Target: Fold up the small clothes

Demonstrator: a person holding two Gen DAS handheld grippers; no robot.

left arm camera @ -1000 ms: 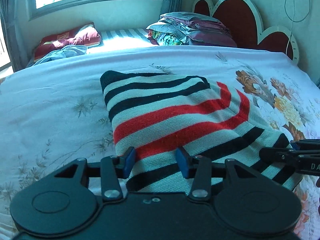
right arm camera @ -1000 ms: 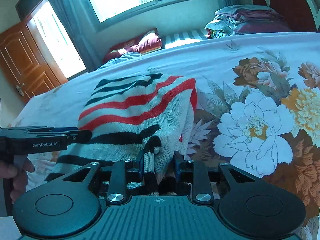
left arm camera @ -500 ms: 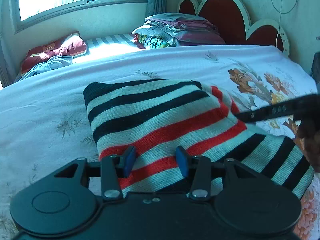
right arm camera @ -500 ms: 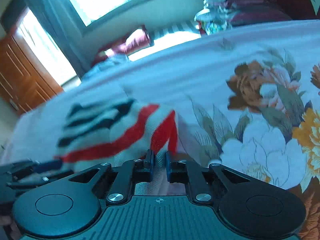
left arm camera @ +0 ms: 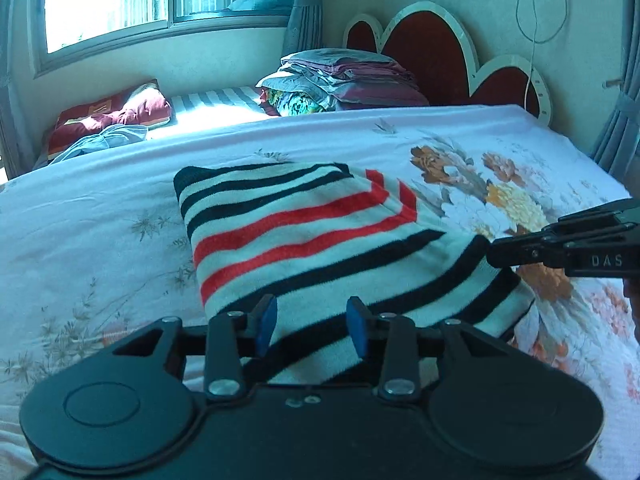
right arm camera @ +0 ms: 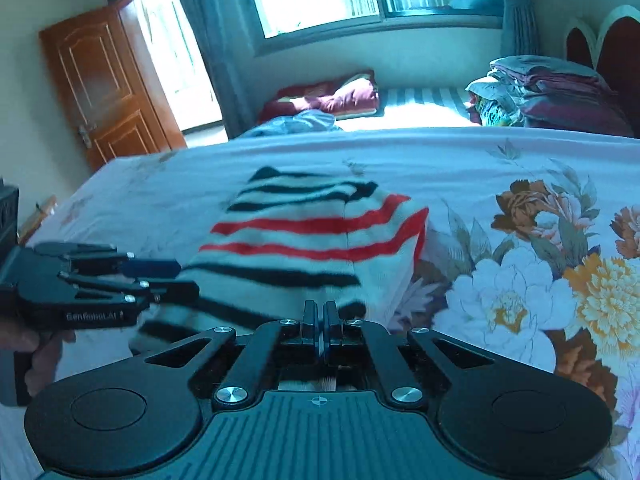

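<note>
A folded knit sweater (left arm camera: pixel 312 240) with black, white and red stripes lies flat on the floral bedsheet (left arm camera: pixel 100 208); it also shows in the right wrist view (right arm camera: pixel 312 240). My left gripper (left arm camera: pixel 312 326) is open and empty, its blue pads (left arm camera: pixel 266 320) over the sweater's near edge. My right gripper (right arm camera: pixel 321 326) is shut with nothing visible between its jaws, at the sweater's near right edge. The right gripper shows from the side in the left wrist view (left arm camera: pixel 494 254), and the left gripper in the right wrist view (right arm camera: pixel 176 278).
A pile of folded bedding (left arm camera: pixel 344 80) sits at the headboard (left arm camera: pixel 432 48). A maroon pillow (left arm camera: pixel 112 114) and a blue cloth (left arm camera: pixel 108 142) lie by the window. A wooden door (right arm camera: pixel 104 84) stands at the left. Large printed flowers (right arm camera: pixel 516 300) cover the sheet's right side.
My right gripper let go of the sweater's edge, laid over in a fold, and closed empty. The sweater now lies flat. My left gripper stayed open over the near edge.
</note>
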